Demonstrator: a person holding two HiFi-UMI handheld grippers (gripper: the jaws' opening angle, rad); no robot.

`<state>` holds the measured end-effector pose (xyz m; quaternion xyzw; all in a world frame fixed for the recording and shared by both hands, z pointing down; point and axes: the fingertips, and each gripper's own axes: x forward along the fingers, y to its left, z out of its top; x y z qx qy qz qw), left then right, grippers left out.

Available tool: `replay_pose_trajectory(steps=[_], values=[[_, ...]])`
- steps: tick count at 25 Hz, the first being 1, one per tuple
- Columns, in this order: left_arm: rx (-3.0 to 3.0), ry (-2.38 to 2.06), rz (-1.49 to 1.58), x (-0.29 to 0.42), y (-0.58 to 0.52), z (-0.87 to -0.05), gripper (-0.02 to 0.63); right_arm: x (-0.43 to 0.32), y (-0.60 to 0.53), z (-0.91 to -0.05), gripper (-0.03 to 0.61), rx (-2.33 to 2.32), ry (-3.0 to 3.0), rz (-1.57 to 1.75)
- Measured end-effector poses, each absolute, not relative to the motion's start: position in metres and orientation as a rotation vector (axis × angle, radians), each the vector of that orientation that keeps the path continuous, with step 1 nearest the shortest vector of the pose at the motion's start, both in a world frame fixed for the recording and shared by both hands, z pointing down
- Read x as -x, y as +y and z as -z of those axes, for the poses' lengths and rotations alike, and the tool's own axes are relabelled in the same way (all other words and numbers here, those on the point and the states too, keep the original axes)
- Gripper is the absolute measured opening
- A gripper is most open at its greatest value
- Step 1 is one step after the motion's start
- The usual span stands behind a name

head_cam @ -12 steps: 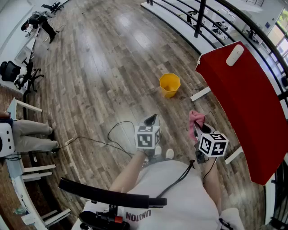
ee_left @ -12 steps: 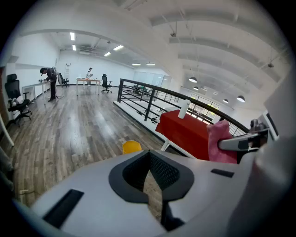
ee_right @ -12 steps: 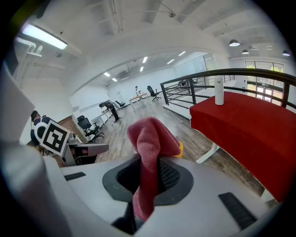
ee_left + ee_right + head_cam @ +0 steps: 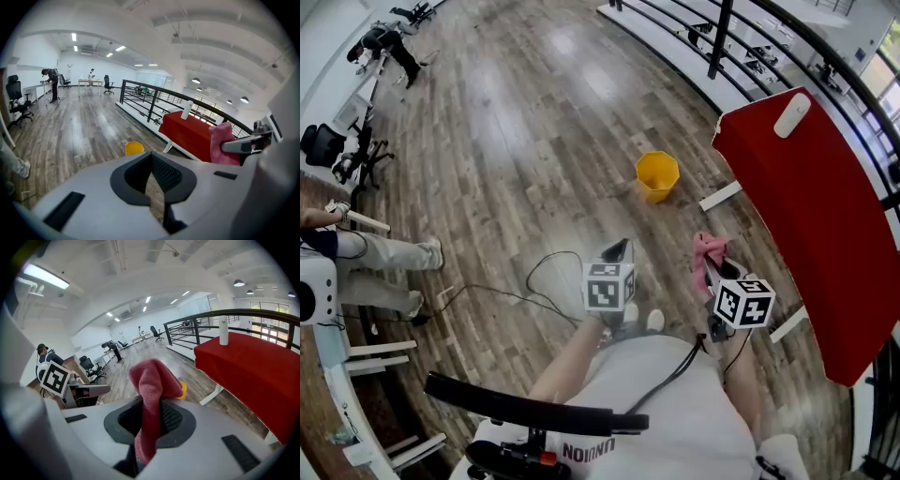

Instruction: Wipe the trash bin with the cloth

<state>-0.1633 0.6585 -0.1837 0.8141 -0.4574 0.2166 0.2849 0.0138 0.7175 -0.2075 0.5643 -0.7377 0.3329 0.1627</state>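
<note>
- Right gripper view is showing the right tongs (image 4: 149, 420) clamping down on the pink cloth (image 4: 152, 378), which is sticking up out of them.
- Meanwhile the left tongs (image 4: 152, 180) are sitting pressed together with nothing between them.
- Both are hovering side by side over the wood floor (image 4: 506, 169), right next to the red desk (image 4: 806, 206).
- That yellow trash bin (image 4: 657, 175) is standing upright on the floor well ahead of both tongs, not touching the cloth.

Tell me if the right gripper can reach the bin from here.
Probably not yet: the bin stands well ahead of the right gripper, which grips the cloth near the body. Only bare floor lies between, so stepping closer should do.
</note>
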Motion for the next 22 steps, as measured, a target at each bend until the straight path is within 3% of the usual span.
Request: replay_pose_trajectory(steps=[22], values=[[-2.111, -1.169, -0.62, 0.214, 0.635, 0.141, 0.005, 0.004, 0.693, 0.183, 0.051, -1.708, -1.982, -1.01]])
